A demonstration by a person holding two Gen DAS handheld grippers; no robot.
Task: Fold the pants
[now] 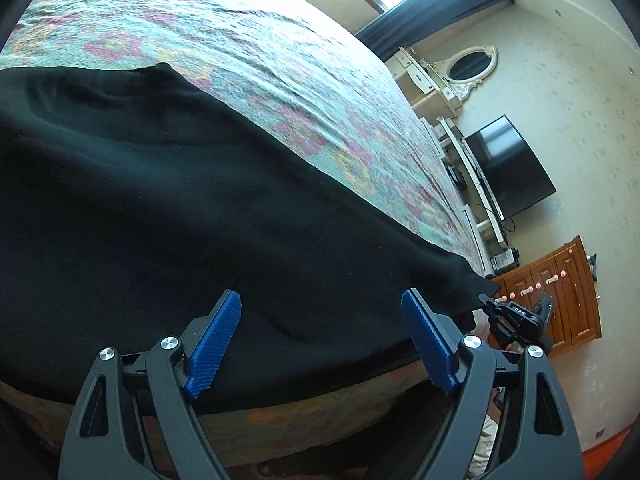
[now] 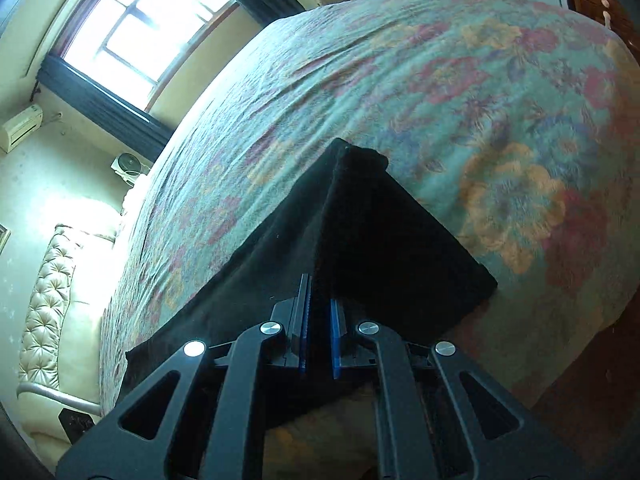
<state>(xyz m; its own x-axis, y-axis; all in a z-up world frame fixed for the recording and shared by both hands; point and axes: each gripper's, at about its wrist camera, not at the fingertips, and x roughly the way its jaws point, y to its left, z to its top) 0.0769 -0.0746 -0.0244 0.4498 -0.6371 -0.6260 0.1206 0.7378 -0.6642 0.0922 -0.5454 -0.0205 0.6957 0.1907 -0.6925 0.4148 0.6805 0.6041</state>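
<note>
The black pants (image 1: 160, 208) lie spread on the bed (image 1: 224, 40), over its flower-patterned cover near the bed's front edge, and some of the cloth hangs past that edge. Nothing here serves as a container; the bed alone carries the pants.

The left gripper (image 1: 320, 340) hangs above the pants close to the bed's front edge, its blue pads (image 1: 214, 350) wide apart with nothing between them. Whether the pad tips touch the cloth is hard to say. The right gripper (image 2: 320, 320) is clamped on a raised ridge of the pants (image 2: 360, 232), the cloth pinched between its blue pads so that it rises like a tent off the bed (image 2: 440, 80). In the left wrist view that gripper (image 1: 516, 316) shows only as a small dark shape at the pants' far corner, partly hidden by cloth.

The black fabric swallows detail: seams, waistband and legs cannot be told apart, and the lower part of the pants is cut off behind both grippers. The pattern nearest the right gripper is blurred.

Beyond the pants most of the bed lies bare. Past the bed's foot stand a dark television (image 1: 508, 168), a wooden dresser (image 1: 560, 296) and a white vanity with an oval mirror (image 1: 470, 65). Beside the bed's head are a tufted headboard (image 2: 44, 300) and a window (image 2: 148, 20) with dark curtains.
</note>
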